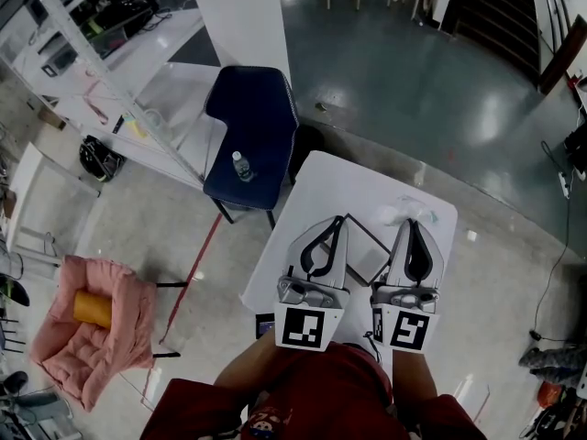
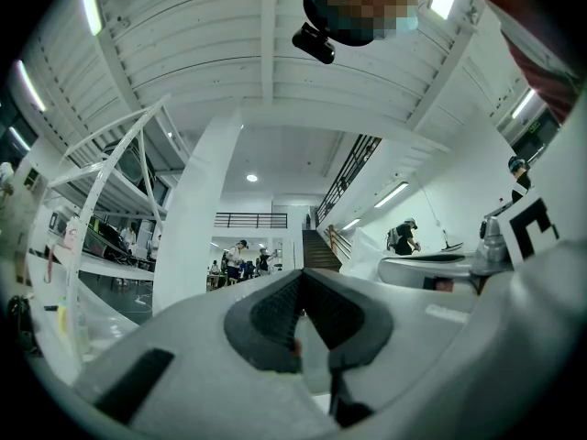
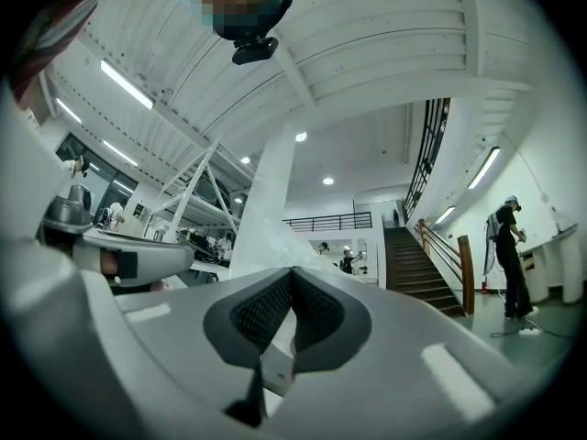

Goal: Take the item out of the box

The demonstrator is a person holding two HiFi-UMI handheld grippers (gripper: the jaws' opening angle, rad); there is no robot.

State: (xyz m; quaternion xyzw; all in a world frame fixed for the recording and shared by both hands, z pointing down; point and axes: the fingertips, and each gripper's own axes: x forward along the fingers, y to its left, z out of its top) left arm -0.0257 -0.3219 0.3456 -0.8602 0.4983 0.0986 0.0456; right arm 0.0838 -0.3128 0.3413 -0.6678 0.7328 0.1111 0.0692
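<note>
While both tools are closed with nothing between their jaws, the left gripper (image 1: 341,220) and right gripper (image 1: 410,224) flank what appears to be the box (image 1: 365,250). It is a flat pale shape with a dark outline, lying on the table between them. The item inside cannot be made out.

The likely risk is that closed tips coming down would push the light box toward the table's edge at 6 o'clock instead of grasping anything. Both gripper views also look out over the room, not at the box, so aim could slip.

The small white table (image 1: 321,177) stands on pale concrete, with a glossy dark green floor (image 1: 413,71) at 12 o'clock. A blue chair (image 1: 252,117) holding a bottle (image 1: 241,166) sits at 10 o'clock. A pink chair (image 1: 101,342) with an orange cylinder (image 1: 92,308) sits at 8 o'clock.
</note>
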